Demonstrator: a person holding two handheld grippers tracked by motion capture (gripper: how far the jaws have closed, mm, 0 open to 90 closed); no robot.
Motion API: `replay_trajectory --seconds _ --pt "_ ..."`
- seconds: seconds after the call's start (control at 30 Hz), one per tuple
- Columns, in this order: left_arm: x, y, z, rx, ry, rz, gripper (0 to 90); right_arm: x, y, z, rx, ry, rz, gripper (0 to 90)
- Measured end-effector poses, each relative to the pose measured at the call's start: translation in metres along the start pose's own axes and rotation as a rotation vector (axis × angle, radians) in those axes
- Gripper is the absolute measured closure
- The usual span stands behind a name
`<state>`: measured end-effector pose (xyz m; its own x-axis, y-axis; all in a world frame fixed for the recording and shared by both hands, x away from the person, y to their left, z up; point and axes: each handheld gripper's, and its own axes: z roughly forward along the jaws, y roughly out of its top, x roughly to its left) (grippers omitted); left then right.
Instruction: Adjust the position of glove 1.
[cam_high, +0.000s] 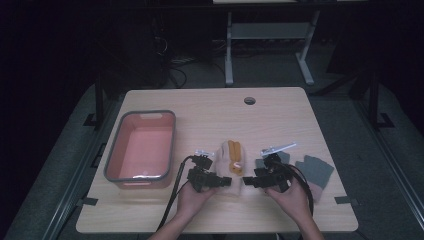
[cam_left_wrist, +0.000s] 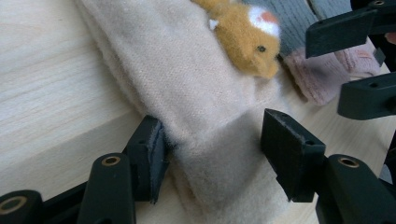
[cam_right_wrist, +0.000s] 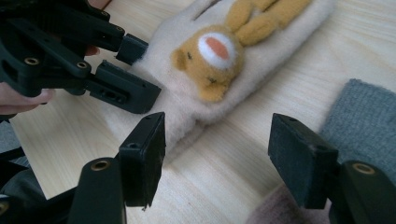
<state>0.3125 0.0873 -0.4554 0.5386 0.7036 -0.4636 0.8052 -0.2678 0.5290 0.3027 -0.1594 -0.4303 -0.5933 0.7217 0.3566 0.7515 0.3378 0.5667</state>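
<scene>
Mitten of cream fleece with an orange plush bear sewn on its back (cam_high: 233, 161): the thing in hand, lying flat on the light wooden bench (cam_high: 210, 110), to the right of the pink plastic basin with grey rim (cam_high: 111, 162) and between the two hand-held grippers. Left hand-held gripper (cam_left_wrist: 212, 149) at the mitten's near cuff end, jaws about half open and straddling the cuff; one pad touches the fleece edge, the other stands clear, so nothing is gripped. Right hand-held gripper (cam_right_wrist: 226, 156) just right of the mitten, jaws wide apart over bare bench, holding nothing.

Handling, as judged: light, soft and limp, so the mitten will droop and fold when lifted by one end; the fleece is fuzzy, not slippery, and pads should bite well; nothing fragile. Best hold is across the doubled cuff, where the layers are thickest, taking both layers and keeping off the plush bear (cam_left_wrist: 243, 32), which would pull the fabric askew.

Count: one cream mitten; one plush bear; two grey knitted gloves with pink cuffs (cam_high: 315, 172) to the right of the mitten, past the right hand-held gripper; one basin; two hand-held grippers.
</scene>
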Motion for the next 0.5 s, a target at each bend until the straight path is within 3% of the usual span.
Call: replay_trajectory --seconds 0.27,0.5 --pt "0.002 -0.001 -0.009 -0.009 0.002 -0.004 31.9 0.001 0.002 0.006 -0.005 0.009 0.015 36.5" --pt "0.007 -0.007 -0.012 -0.005 -0.001 -0.012 34.8 0.004 0.007 0.013 0.0 0.014 0.036 36.8"
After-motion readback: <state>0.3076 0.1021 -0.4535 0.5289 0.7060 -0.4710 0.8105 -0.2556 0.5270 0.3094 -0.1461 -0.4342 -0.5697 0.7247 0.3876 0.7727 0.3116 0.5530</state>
